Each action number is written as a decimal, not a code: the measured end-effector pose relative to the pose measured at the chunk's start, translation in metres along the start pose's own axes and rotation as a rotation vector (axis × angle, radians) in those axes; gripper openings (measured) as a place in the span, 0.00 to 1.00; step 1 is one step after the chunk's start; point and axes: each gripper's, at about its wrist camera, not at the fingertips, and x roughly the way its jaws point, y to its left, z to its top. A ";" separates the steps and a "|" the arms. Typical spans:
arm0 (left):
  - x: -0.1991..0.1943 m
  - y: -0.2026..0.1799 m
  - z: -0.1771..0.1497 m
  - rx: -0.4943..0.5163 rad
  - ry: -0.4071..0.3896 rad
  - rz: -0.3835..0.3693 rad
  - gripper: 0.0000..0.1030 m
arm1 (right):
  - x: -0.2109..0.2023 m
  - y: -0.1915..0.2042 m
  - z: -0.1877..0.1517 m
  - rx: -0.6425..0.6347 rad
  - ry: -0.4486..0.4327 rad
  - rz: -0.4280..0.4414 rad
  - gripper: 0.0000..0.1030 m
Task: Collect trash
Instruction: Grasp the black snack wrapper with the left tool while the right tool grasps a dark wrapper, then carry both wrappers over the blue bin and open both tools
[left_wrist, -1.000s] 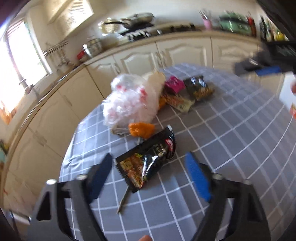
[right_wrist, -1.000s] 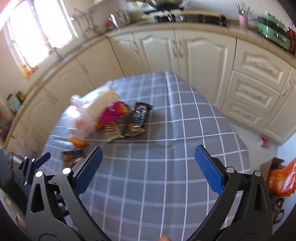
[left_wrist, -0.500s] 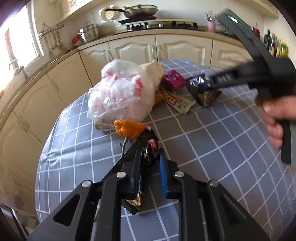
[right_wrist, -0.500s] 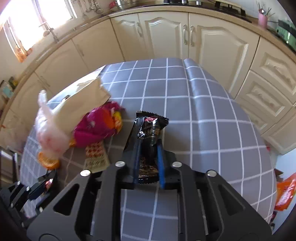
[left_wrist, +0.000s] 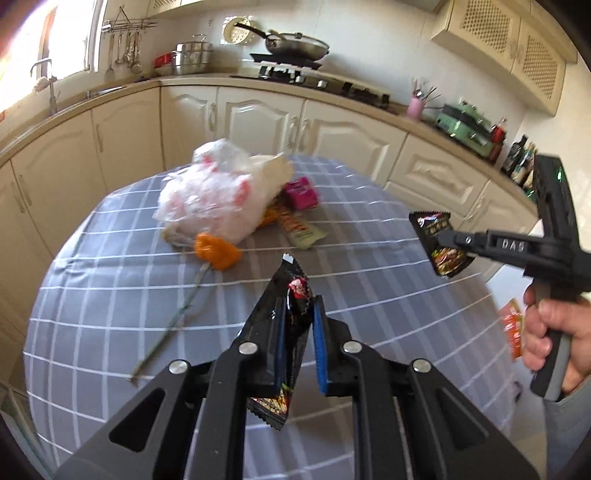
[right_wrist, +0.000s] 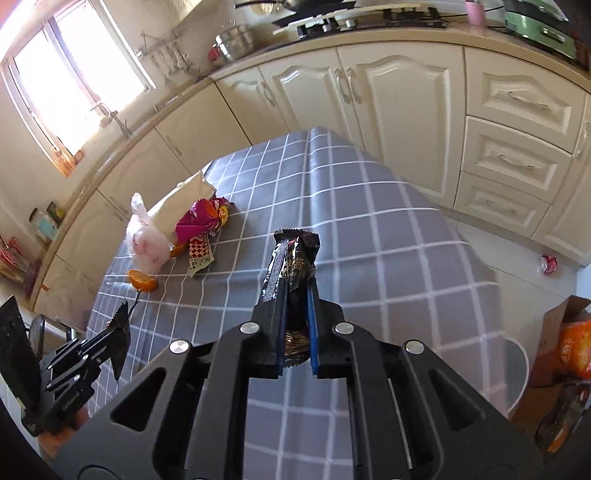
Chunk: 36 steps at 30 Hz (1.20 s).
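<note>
Trash on the grey checked table (left_wrist: 369, 229) lies in a small heap at about 11 o'clock in the left wrist view: a white plastic bag (left_wrist: 214, 199) with red print, a beige paper bag (left_wrist: 271, 170) behind it, a pink wrapper (left_wrist: 301, 186) at its right edge, a flat red-and-white sachet (left_wrist: 301, 230) just in front, and an orange peel (left_wrist: 216, 251) touching the plastic bag's near side. A thin stem (left_wrist: 173, 325) trails from the peel toward 7 o'clock.

The left gripper (left_wrist: 299, 343) is clamped on a black snack wrapper (left_wrist: 291, 306), which stands up between the blue pads and hangs below them, clear of the table. At 3 o'clock in the same view the right gripper (left_wrist: 441, 238), held by a hand (left_wrist: 554, 343), pinches a second black wrapper (left_wrist: 439, 247) in the air beyond the table's edge.

In the right wrist view that second wrapper sits upright, squeezed between the pads. At 4 o'clock, on the floor, stands a cardboard box (right_wrist: 565, 354) with what may be an orange bag inside.
</note>
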 end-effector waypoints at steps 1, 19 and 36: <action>-0.001 -0.008 0.001 -0.006 -0.002 -0.018 0.12 | -0.010 -0.005 -0.002 0.003 -0.016 0.003 0.10; 0.045 -0.247 0.037 0.205 0.056 -0.412 0.12 | -0.155 -0.182 -0.041 0.271 -0.217 -0.178 0.10; 0.238 -0.406 -0.050 0.209 0.586 -0.466 0.13 | -0.094 -0.349 -0.139 0.591 0.038 -0.337 0.10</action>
